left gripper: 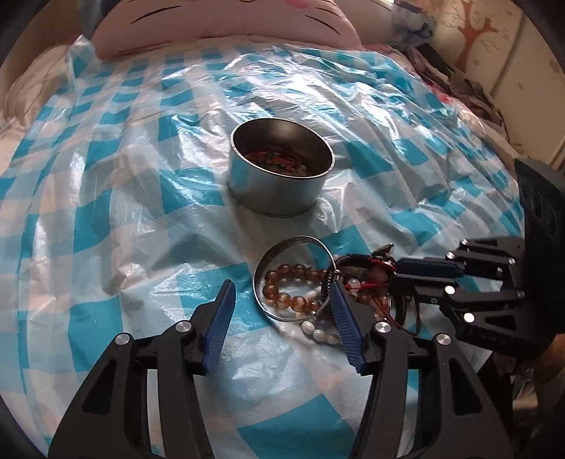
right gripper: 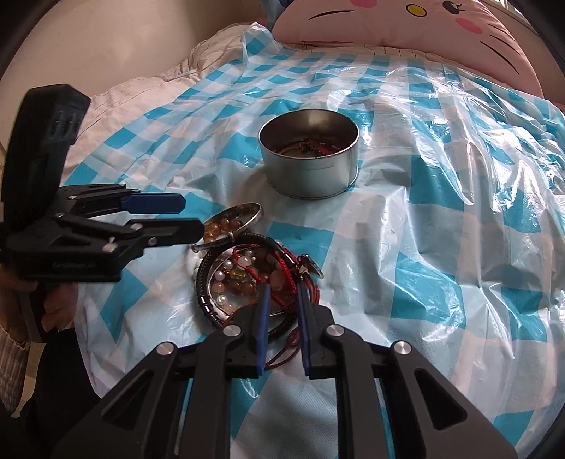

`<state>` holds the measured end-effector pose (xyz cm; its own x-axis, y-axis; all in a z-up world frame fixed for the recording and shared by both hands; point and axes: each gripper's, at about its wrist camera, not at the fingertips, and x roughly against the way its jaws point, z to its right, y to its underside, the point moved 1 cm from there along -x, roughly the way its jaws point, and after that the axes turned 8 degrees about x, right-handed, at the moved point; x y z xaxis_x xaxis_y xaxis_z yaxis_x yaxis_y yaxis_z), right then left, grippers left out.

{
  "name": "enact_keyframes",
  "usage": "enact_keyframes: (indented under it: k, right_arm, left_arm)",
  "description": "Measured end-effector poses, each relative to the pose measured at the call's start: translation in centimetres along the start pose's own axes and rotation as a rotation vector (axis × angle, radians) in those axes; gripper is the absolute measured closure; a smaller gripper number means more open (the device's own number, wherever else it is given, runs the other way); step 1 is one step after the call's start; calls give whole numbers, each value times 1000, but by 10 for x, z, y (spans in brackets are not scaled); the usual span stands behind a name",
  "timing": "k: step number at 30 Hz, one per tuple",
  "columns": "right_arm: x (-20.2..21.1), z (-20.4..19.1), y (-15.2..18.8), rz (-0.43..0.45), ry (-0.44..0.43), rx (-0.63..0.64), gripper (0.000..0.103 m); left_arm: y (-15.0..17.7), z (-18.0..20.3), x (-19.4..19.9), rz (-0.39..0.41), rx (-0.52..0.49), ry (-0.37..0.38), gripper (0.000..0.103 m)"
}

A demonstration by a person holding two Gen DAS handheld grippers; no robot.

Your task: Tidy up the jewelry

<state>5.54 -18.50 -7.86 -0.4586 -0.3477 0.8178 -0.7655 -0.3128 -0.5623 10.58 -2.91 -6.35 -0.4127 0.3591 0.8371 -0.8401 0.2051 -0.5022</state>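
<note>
Blue-padded jaws of the left gripper (left gripper: 284,310) stand apart with nothing between them, one pad resting against the edge of a silver bangle (left gripper: 292,279) that rings a strand of amber beads (left gripper: 286,287). Just beside it, the right gripper (right gripper: 282,303) has its jaws drawn narrowly together over red cord (right gripper: 277,279) in the jewelry heap; whether the pads actually pinch the cord cannot be told. That heap, with a black braided bracelet (right gripper: 204,286), white pearls (right gripper: 222,300) and more amber beads tangled in it, lies on the blue-and-white checked plastic sheet (right gripper: 423,226), towards its near edge. Farther back, near the middle of the sheet and apart from the heap, stands a round metal tin (left gripper: 280,169) with red and dark pieces already lying in its bottom. Beyond the sheet's far edge rests a pink cat-face cushion (right gripper: 406,24).
</note>
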Motion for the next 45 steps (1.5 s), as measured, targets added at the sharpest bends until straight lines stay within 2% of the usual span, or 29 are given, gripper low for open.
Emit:
enact_keyframes:
  k: [3, 5, 7, 9, 11, 16, 21, 23, 25, 26, 27, 28, 32, 34, 35, 37, 38, 39, 41, 43, 45]
  right_arm:
    - [-9, 0, -1, -11, -4, 7, 79]
    - [-10, 0, -1, -7, 0, 15, 80]
    - [-6, -3, -2, 9, 16, 34, 83]
    - [-2, -5, -1, 18, 24, 39, 93]
    - [2, -2, 1, 27, 10, 28, 97]
    - [15, 2, 6, 54, -23, -3, 98]
    - [31, 11, 9, 105, -111, -80, 99]
    - [28, 11, 8, 81, -127, -83, 98]
    - [20, 8, 6, 50, -120, -68, 90]
    - [17, 6, 5, 41, -106, -57, 71]
    - [15, 4, 4, 40, -87, -43, 61]
    - [12, 4, 3, 38, -67, -30, 61]
    - [2, 3, 0, 17, -30, 0, 61]
    - [-4, 0, -1, 1, -7, 35, 68]
    - [-7, -1, -1, -6, 4, 52, 79]
    - [-8, -6, -1, -9, 51, 99, 83]
    - [-7, -9, -1, -6, 76, 120, 91]
    - [-5, -10, -1, -3, 100, 134, 93]
    - [-2, -9, 0, 1, 97, 126, 93]
    - [0, -7, 1, 7, 101, 124, 93]
    - [2, -6, 2, 11, 102, 120, 96]
  left_arm:
    - [0, 12, -8, -15, -71, 3, 51]
    - [0, 17, -17, -53, -99, 18, 70]
    - [2, 23, -16, -47, -127, 21, 90]
    - [3, 28, -13, -39, -153, 14, 95]
    - [2, 26, -8, -17, -125, 29, 97]
    - [-2, 6, 16, 40, 15, 111, 98]
    - [2, -7, 29, 60, 121, 185, 99]
    - [4, -10, 34, 70, 156, 209, 99]
    - [5, -9, 37, 83, 181, 225, 99]
    - [6, -8, 39, 90, 190, 235, 99]
    - [6, -7, 40, 97, 196, 242, 99]
    - [6, -5, 40, 100, 198, 244, 99]
    - [7, 5, 30, 76, 152, 201, 99]
    - [7, 11, 20, 37, 105, 158, 99]
    - [7, 14, 15, 24, 77, 128, 99]
    - [6, 23, 8, 0, 15, 84, 99]
    - [5, 29, 5, -9, -21, 63, 99]
    - [5, 34, 2, -14, -60, 35, 97]
    - [5, 45, -3, -26, -137, -18, 89]
    - [7, 54, -10, -28, -199, -77, 75]
    - [9, 61, -15, -34, -246, -105, 73]
